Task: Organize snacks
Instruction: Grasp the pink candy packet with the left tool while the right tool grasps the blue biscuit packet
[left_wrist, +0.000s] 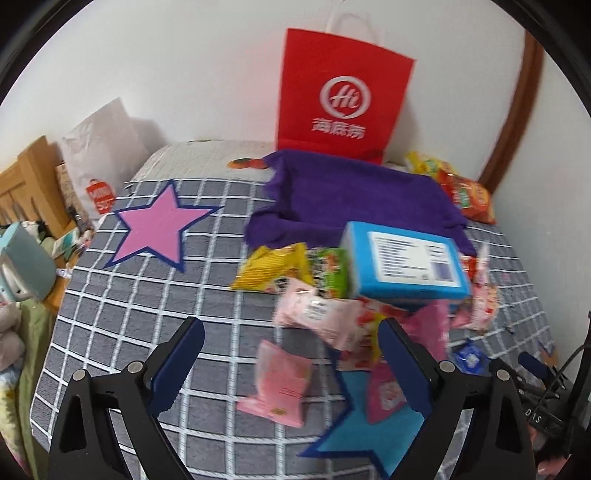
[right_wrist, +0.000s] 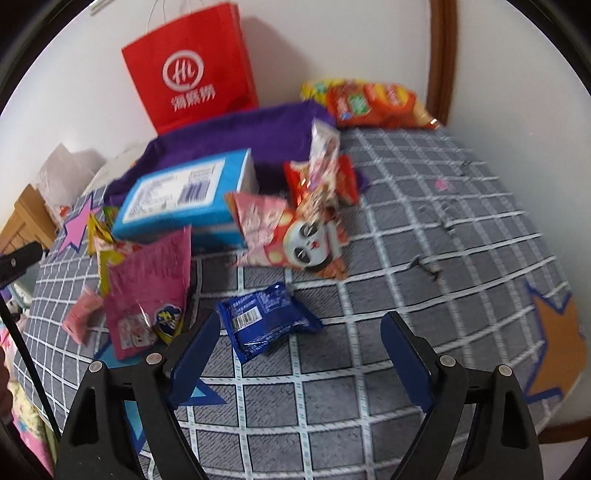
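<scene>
Snacks (right_wrist: 280, 229) heaped on grid-patterned bedspread (right_wrist: 424, 229)

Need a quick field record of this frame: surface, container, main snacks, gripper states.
surface: grey checked cover with star patches
container: purple cloth bin, red paper bag behind it against the wall
blue box: lying on the snack pile in front of the bin
left gripper: open, empty, above pink packets
right gripper: open, empty, blue packet just ahead
far corner: orange snack bags
</scene>
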